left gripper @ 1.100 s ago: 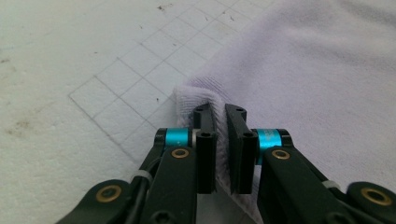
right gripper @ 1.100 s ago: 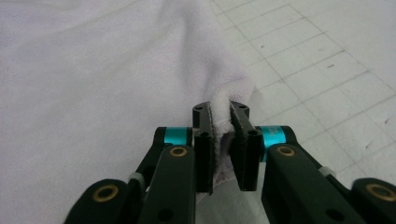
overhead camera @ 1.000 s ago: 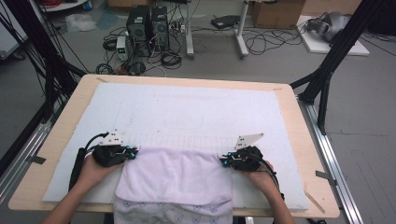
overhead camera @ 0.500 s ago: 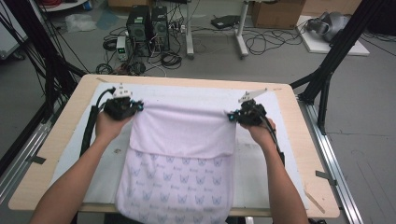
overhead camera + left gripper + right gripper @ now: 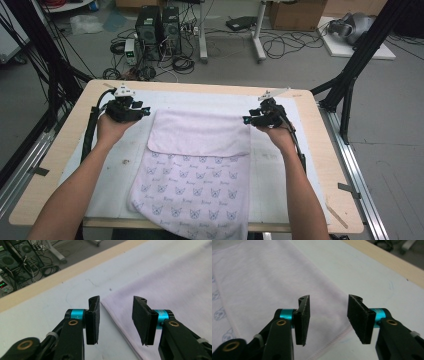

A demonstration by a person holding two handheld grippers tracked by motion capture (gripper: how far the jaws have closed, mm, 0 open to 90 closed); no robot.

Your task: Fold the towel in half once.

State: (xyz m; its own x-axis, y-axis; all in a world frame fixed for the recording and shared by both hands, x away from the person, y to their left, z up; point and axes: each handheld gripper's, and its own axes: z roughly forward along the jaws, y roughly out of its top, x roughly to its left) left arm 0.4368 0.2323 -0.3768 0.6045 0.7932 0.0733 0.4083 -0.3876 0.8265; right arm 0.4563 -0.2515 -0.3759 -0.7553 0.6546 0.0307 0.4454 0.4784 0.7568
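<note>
A pale lilac towel (image 5: 200, 132) with small printed figures lies on the white mat (image 5: 280, 165), its far part folded over plain side up. My left gripper (image 5: 145, 111) hovers at the fold's far left corner. Its jaws have just been opening and stand open (image 5: 116, 302), with the towel's edge (image 5: 170, 282) lying on the mat below them and nothing clamped. My right gripper (image 5: 246, 120) is at the far right corner. Its jaws have just been opening too and stand open (image 5: 329, 300) above the towel's hemmed corner (image 5: 262, 277).
The mat covers a wooden table (image 5: 330, 150) whose near edge the towel overhangs. Black frame posts (image 5: 350, 75) stand at both sides. Computer towers (image 5: 157, 25) and cables sit on the floor beyond the far edge. A tape strip (image 5: 336, 214) lies at the front right.
Both grippers carried the towel's edge from the near side to the far side of the table, then let it go. The towel now lies flat and both pairs of jaws are open.
</note>
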